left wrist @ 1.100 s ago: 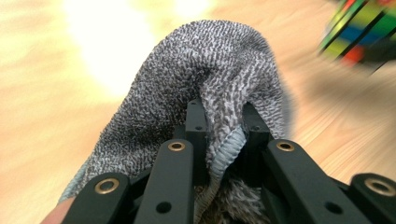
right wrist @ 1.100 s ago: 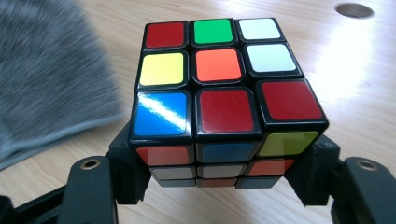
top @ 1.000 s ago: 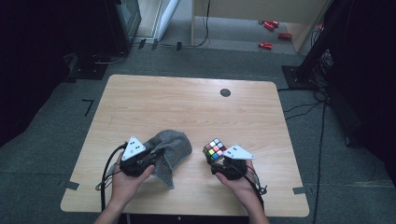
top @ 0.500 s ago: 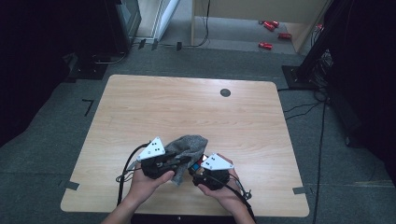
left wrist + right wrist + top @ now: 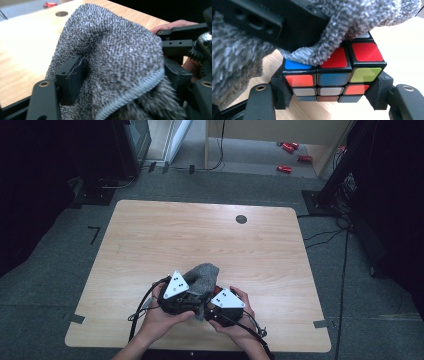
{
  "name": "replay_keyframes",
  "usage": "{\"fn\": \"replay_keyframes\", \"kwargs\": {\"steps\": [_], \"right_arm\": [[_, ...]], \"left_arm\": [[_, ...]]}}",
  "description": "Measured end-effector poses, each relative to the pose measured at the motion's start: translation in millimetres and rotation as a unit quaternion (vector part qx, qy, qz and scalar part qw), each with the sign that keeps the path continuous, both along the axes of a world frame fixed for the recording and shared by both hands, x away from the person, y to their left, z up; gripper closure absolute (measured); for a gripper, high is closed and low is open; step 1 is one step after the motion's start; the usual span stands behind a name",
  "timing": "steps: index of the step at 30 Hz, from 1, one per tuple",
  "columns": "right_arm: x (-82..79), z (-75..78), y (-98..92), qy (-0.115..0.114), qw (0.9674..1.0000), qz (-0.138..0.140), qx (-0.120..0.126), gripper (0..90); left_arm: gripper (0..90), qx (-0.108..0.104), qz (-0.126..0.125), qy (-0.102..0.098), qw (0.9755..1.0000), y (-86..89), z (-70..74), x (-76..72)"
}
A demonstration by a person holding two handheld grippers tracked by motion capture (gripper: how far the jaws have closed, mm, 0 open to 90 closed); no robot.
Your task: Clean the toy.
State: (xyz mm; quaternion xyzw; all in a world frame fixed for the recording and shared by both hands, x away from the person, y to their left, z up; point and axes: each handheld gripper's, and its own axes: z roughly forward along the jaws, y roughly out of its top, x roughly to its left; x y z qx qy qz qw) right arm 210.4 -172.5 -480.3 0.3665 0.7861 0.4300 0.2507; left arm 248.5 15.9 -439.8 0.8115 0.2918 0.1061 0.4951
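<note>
A grey terry cloth (image 5: 204, 275) lies bunched near the front edge of the wooden table (image 5: 200, 235). My left gripper (image 5: 199, 298) has just been opening its jaws. In the left gripper view the cloth (image 5: 117, 57) still sits between them, loose against one pad (image 5: 71, 77). My right gripper (image 5: 212, 308) is shut on a Rubik's cube (image 5: 334, 75), a pad on each side of it. In the right gripper view the cloth (image 5: 362, 15) drapes over the cube's top. The left gripper's black jaw (image 5: 267, 22) rests on that fold.
A black round grommet (image 5: 241, 219) sits in the table's far right part. Cables trail from both grippers over the front edge. Red objects (image 5: 285, 168) lie on the floor beyond the table. Dark stands flank the table.
Both hands have come together at the front of the table. The left gripper brought the cloth onto the cube, which the cloth now covers in the high view.
</note>
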Motion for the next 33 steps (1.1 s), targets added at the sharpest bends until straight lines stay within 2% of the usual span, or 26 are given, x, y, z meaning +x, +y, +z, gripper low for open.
{"fn": "replay_keyframes", "kwargs": {"steps": [2,3,6,10,12,13,14,15,16,17,18,19,22,23,25,28,30,33], "right_arm": [[-0.5,0.4,0.3,-0.007,1.0000,0.004,-0.001,34.7],[-0.7,0.8,0.2,-0.008,1.0000,0.005,-0.001,34.7],[-0.9,1.3,-0.7,-0.007,0.9999,0.006,0.004,34.6],[-0.8,3.0,-3.9,-0.008,0.9999,0.002,0.012,34.6],[-0.9,2.7,-4.6,-0.006,0.9999,0.002,0.013,34.6],[-1.0,2.4,-4.5,-0.004,0.9999,0.002,0.011,34.6],[-0.8,2.2,-4.6,-0.005,1.0000,0.002,0.008,34.7],[-0.9,2.1,-4.5,-0.003,1.0000,0.002,0.008,34.6],[-0.7,2.2,-4.5,-0.005,0.9999,0.003,0.008,34.6],[-0.8,2.7,-4.5,-0.003,0.9999,0.004,0.010,34.6],[-0.6,3.0,-4.6,-0.003,0.9999,0.004,0.012,34.6],[-0.5,3.4,-4.7,-0.002,0.9999,0.005,0.014,34.7],[-0.2,-0.1,-3.0,0.002,1.0000,-0.001,-0.005,34.7],[-0.1,-1.1,-3.3,0.005,1.0000,0.002,-0.001,34.7],[-0.4,-0.6,-3.9,0.005,1.0000,0.001,0.004,34.7],[0.4,1.4,-6.4,0.002,0.9999,0.000,0.012,34.6],[1.2,1.5,-8.1,0.004,0.9999,-0.004,0.014,34.6],[1.8,1.2,-10.1,0.005,0.9998,-0.009,0.016,34.6]], "left_arm": [[28.4,-0.015,-0.006,0.023,0.9996,3.7,-0.6,3.9],[29.4,-0.019,-0.009,0.024,0.9995,4.9,-0.4,4.0],[36.7,-0.032,-0.019,0.011,0.9993,6.9,3.2,0.1],[53.5,-0.043,-0.016,-0.009,0.9989,8.7,7.7,-4.1],[60.0,-0.059,-0.026,-0.030,0.9975,9.7,11.1,-8.6],[60.9,-0.072,-0.040,-0.050,0.9954,9.9,13.4,-12.6],[61.4,-0.074,-0.049,-0.069,0.9937,8.9,15.9,-17.2],[61.6,-0.064,-0.050,-0.086,0.9930,6.0,17.4,-20.9],[61.0,-0.047,-0.052,-0.093,0.9931,2.3,17.3,-22.8],[58.8,-0.033,-0.055,-0.093,0.9937,-0.8,16.0,-22.7],[54.3,-0.007,-0.058,-0.081,0.9950,-5.8,11.9,-20.7],[46.0,0.005,-0.060,-0.071,0.9956,-9.0,7.9,-18.9],[27.6,0.021,-0.034,-0.056,0.9976,-13.7,4.1,-17.8],[23.8,0.027,-0.027,-0.056,0.9977,-14.4,4.3,-17.6],[18.7,0.020,-0.030,-0.053,0.9980,-12.0,5.3,-16.9],[17.7,-0.014,-0.039,-0.042,0.9983,-5.6,8.4,-15.1],[18.6,-0.028,-0.052,-0.049,0.9971,-1.6,10.6,-15.7],[29.8,-0.029,-0.053,-0.061,0.9963,1.9,12.9,-16.1]]}}
